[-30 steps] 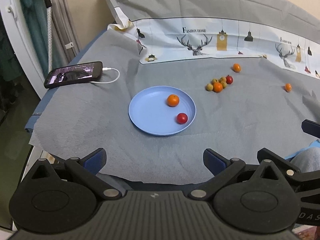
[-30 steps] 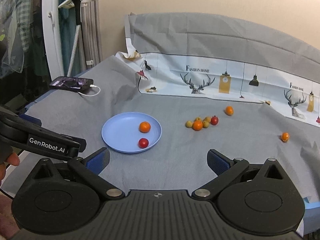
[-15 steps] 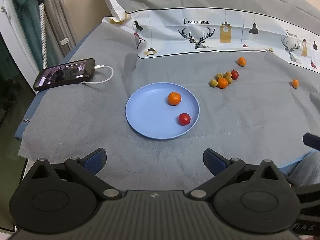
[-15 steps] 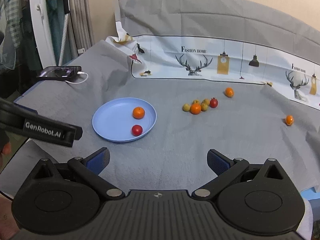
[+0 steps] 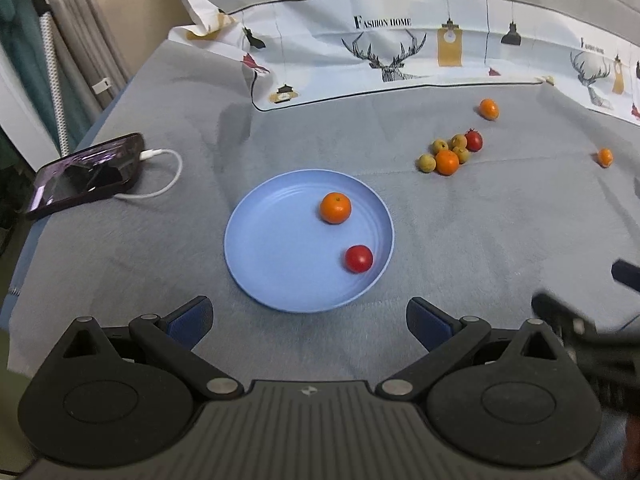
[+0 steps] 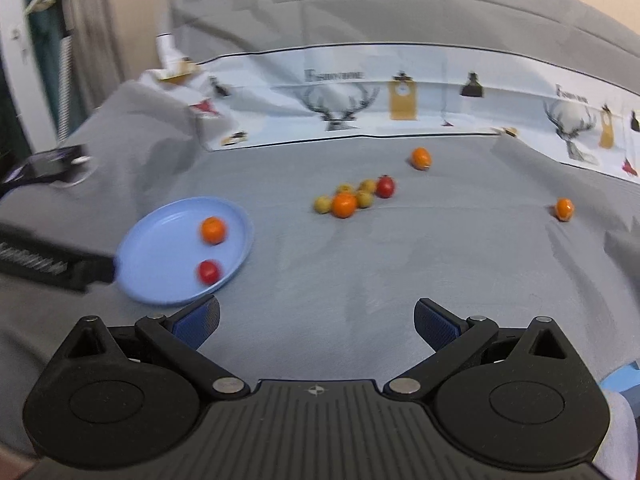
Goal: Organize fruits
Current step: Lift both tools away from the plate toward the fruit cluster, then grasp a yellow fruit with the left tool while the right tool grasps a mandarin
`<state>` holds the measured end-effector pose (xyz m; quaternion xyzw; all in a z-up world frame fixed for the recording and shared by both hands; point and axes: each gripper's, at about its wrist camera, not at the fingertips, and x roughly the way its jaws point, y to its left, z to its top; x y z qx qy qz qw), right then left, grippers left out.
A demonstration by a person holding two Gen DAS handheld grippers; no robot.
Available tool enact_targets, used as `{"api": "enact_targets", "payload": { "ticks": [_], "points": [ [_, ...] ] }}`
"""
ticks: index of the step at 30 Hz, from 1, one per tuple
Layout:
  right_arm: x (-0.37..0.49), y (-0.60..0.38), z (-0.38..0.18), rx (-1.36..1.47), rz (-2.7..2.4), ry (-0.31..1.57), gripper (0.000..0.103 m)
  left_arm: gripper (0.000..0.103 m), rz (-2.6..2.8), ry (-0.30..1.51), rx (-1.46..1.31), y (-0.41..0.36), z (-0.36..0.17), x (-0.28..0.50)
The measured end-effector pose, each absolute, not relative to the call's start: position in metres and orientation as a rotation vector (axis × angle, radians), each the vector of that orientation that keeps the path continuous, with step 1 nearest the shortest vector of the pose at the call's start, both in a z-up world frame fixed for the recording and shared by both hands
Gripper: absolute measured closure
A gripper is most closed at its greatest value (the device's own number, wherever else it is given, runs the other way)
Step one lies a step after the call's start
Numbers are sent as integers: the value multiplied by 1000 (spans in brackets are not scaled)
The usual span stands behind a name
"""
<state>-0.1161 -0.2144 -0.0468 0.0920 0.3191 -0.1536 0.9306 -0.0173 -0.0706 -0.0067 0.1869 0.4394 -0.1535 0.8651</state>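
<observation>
A blue plate (image 5: 272, 272) lies on the grey cloth and holds an orange (image 5: 335, 208) and a red tomato (image 5: 359, 258). It also shows in the right wrist view (image 6: 160, 256). A cluster of small fruits (image 5: 450, 152) lies beyond it, also in the right wrist view (image 6: 352, 198). Two lone oranges lie farther off, one at the back (image 5: 488, 109) and one at the right (image 5: 605, 157). My left gripper (image 5: 310, 318) is open and empty, just short of the plate. My right gripper (image 6: 318, 320) is open and empty over bare cloth, right of the plate.
A phone (image 5: 84, 176) with a white cable (image 5: 160, 176) lies at the table's left edge. A printed cloth (image 5: 400, 48) rises at the back. The table drops off at the left and front.
Both grippers have moved forward and lower toward the table. The plate and fruits appear larger. The right wrist view is now blurred by motion. Both stay open.
</observation>
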Motion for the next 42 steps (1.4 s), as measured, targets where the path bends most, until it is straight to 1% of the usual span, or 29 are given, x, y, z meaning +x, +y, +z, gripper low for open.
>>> {"api": "enact_targets", "payload": {
  "ticks": [5, 12, 18, 21, 23, 26, 32, 35, 39, 42],
  "points": [
    [-62, -260, -81, 191, -405, 665, 1, 0, -312, 950, 409, -94, -18, 12],
    [32, -328, -128, 274, -519, 687, 1, 0, -311, 966, 435, -133, -32, 59],
    [96, -345, -156, 295, -476, 712, 1, 0, -299, 982, 437, -160, -44, 94],
    [120, -343, -167, 301, -485, 692, 1, 0, -293, 986, 443, -167, -49, 105],
    [125, -343, -172, 261, -518, 657, 1, 0, -290, 987, 449, -173, -53, 110],
    [118, -352, -175, 187, -611, 659, 1, 0, -294, 986, 457, -180, -58, 114],
    [56, -396, -160, 214, -630, 656, 1, 0, -373, 972, 456, -212, -75, 125],
    [31, -411, -161, 220, -642, 662, 1, 0, -414, 974, 448, -230, -87, 140],
    [24, -424, -164, 226, -638, 650, 1, 0, -456, 1015, 437, -248, -105, 163],
    [24, -426, -167, 212, -634, 627, 1, 0, -484, 1081, 405, -257, -117, 174]
  ]
}}
